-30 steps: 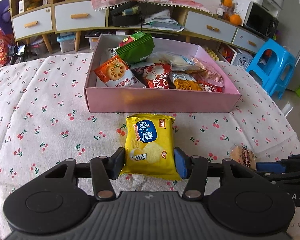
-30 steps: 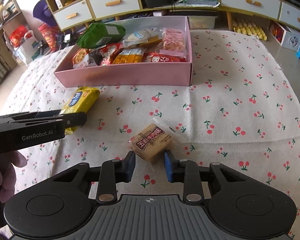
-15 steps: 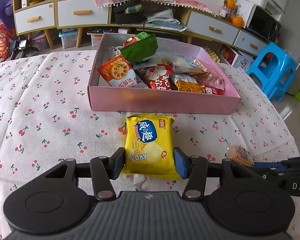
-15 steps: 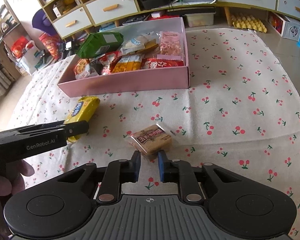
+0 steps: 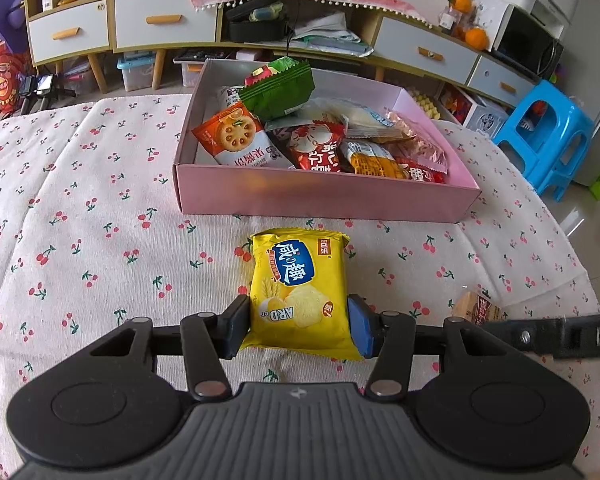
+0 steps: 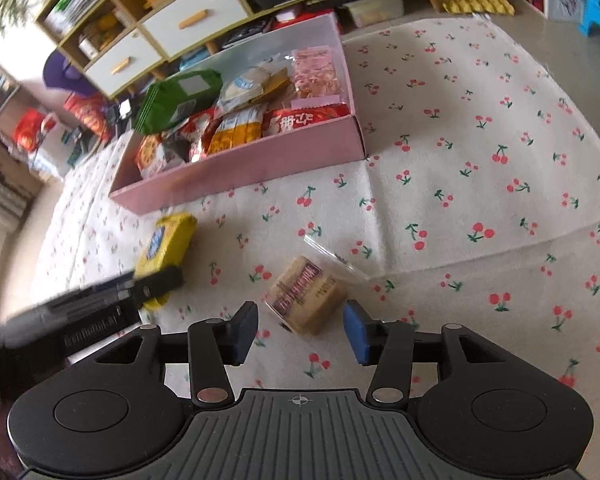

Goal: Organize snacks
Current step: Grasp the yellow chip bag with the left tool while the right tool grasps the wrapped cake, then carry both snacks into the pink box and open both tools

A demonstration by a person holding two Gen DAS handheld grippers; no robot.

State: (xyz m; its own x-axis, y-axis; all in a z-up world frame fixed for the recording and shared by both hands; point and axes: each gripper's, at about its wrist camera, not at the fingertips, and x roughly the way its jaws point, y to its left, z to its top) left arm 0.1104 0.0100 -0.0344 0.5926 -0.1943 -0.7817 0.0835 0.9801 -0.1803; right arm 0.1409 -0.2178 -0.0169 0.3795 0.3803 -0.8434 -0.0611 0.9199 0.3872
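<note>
My left gripper point(image 5: 298, 330) is shut on a yellow cracker packet point(image 5: 300, 292), its fingers pressed on the packet's near end, just in front of the pink box point(image 5: 324, 200) full of snacks. In the right wrist view the same yellow packet point(image 6: 168, 244) shows at left with the left gripper's arm on it. My right gripper point(image 6: 300, 330) is open, its fingers on either side of a small brown biscuit pack point(image 6: 306, 294) that lies on the cherry cloth point(image 6: 480, 184). The biscuit pack point(image 5: 476, 306) also shows in the left wrist view, at right.
The pink box point(image 6: 240, 168) holds a green bag point(image 5: 280, 88), an orange cracker bag point(image 5: 236, 136) and several red and orange packets. A low cabinet with drawers point(image 5: 164, 24) stands behind the table. A blue stool point(image 5: 548, 140) stands at the right.
My right gripper has opened wide and tilted around the brown biscuit pack, after being nearly shut half a second ago. My left gripper still holds the yellow packet in place.
</note>
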